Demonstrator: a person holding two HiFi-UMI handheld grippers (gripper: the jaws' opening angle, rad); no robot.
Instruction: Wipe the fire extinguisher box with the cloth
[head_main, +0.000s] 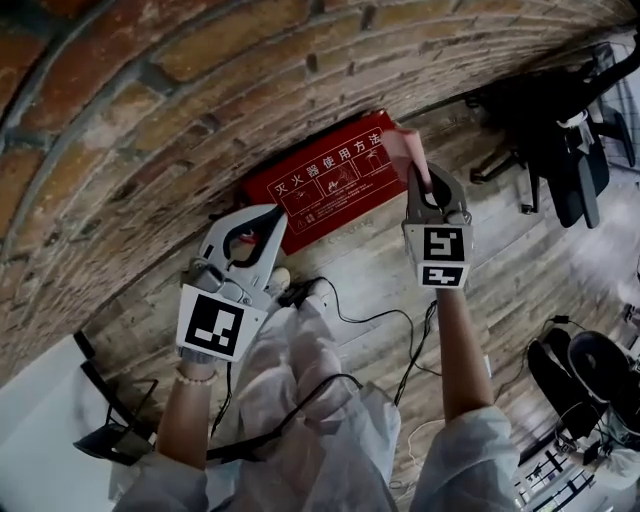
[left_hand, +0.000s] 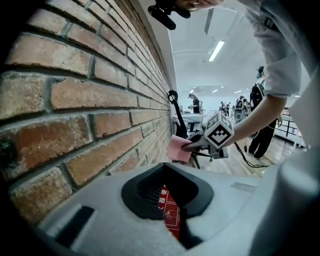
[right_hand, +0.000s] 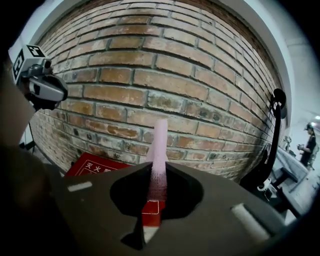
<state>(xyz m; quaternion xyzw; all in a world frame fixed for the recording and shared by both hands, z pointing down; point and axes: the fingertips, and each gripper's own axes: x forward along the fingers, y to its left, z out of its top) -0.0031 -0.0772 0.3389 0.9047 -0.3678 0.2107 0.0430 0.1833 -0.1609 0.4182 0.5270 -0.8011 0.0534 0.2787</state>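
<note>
The red fire extinguisher box (head_main: 330, 180) lies on the wooden floor against the brick wall, white print on its face. My right gripper (head_main: 419, 172) is shut on a pink cloth (head_main: 404, 148) at the box's right end. In the right gripper view the cloth (right_hand: 160, 150) stands upright between the jaws, with the box (right_hand: 95, 167) below and to the left. My left gripper (head_main: 272, 216) hovers over the box's left end, shut and holding nothing. Through its finger loop a strip of the box (left_hand: 169, 210) shows. The left gripper view also catches the right gripper (left_hand: 192, 146) with the cloth (left_hand: 179, 148).
The brick wall (head_main: 150, 90) runs behind the box. A black office chair (head_main: 560, 140) stands at the right. Cables (head_main: 400, 330) trail over the floor by my legs. Dark gear (head_main: 580, 380) sits at lower right. Several people stand far off in the left gripper view.
</note>
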